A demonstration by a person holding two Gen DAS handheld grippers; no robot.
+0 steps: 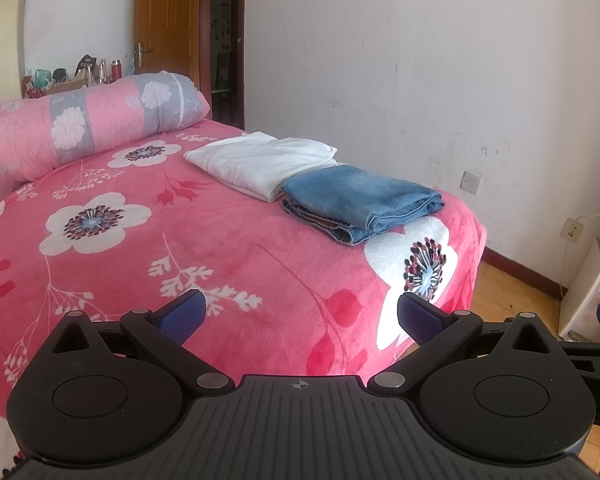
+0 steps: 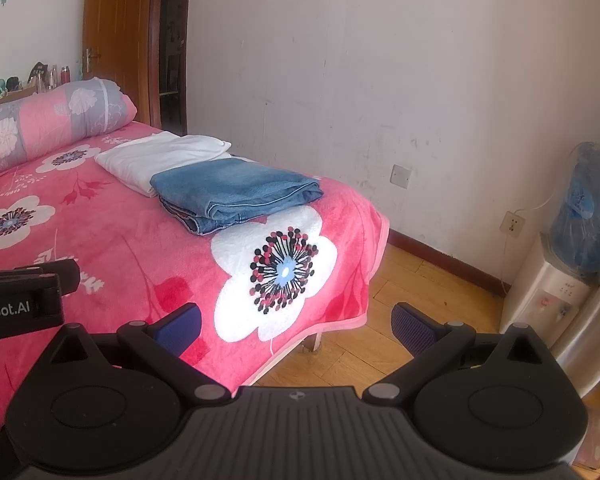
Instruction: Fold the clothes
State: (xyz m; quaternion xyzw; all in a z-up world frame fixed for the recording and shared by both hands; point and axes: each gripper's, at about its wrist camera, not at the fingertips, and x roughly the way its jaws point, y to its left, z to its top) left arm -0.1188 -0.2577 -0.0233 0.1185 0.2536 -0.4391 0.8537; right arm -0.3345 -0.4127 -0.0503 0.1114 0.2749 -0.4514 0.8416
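A pink flowered bed (image 1: 220, 248) carries a folded white garment (image 1: 256, 160) touching folded blue jeans (image 1: 360, 200) (both near its far corner). The left gripper (image 1: 301, 312) and right gripper (image 2: 296, 320) hover, fingers wide, empty.

Pink bed blanket (image 1: 228, 248) with white flowers and red leaves, white folded garment (image 1: 256, 160), faded blue folded jeans (image 1: 360, 196), pink-and-grey floral bolster (image 1: 100, 120), black claws with blue pads (image 1: 182, 316)
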